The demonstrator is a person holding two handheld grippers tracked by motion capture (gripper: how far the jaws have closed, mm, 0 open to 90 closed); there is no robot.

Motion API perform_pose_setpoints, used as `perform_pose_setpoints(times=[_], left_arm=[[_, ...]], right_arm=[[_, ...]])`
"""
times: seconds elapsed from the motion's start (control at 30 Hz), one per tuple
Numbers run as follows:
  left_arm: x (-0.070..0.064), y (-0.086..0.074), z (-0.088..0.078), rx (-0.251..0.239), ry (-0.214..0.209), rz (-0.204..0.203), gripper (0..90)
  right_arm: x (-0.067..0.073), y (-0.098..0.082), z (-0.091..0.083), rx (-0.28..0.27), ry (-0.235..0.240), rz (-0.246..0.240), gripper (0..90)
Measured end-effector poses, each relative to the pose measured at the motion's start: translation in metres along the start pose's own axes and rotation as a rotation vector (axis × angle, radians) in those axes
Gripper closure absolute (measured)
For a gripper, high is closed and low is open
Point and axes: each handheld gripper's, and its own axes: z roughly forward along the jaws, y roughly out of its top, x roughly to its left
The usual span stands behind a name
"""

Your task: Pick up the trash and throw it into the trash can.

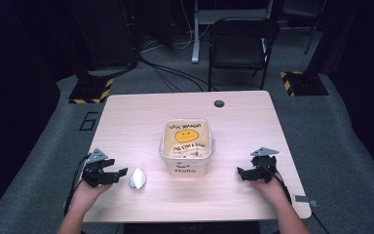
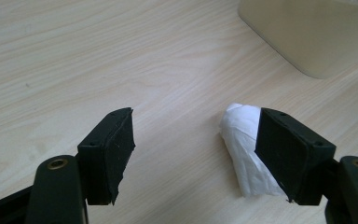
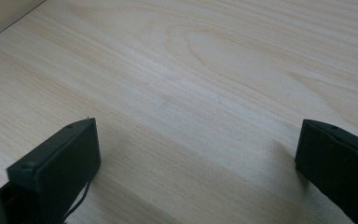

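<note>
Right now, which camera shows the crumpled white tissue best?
The left gripper view: the tissue lies close, beside one open jaw, partly hidden by it. The high view shows it small, left of the tub.

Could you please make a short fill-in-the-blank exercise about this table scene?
1. The crumpled white tissue lies nearest the ____ gripper.
2. The tub stands between the two grippers; the word on its near wall is ____.
3. The jaws of the right gripper stand ____.

Missing words: left; Hello; open
</note>
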Motion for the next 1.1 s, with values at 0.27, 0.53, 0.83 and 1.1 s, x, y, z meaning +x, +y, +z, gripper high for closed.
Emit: perform_pose_setpoints(times=[0.27,0.53,0.83,1.1], left_arm=[[-0.014,0.005,0.004,0.0,-0.016,0.026,30.7],[-0.024,0.007,0.013,0.023,-0.028,0.04,29.0],[-0.031,0.007,0.021,0.055,-0.041,0.052,32.7],[-0.031,0.004,0.024,0.063,-0.035,0.039,37.3]], right_arm=[[0.0,0.0,0.0,0.0,0.0,0.0,0.0],[0.001,0.0,0.0,-0.001,0.001,0.008,0.0],[0.001,0.0,0.0,-0.005,0.0,0.01,0.0],[0.001,0.0,0.0,-0.005,0.0,0.01,0.0]])
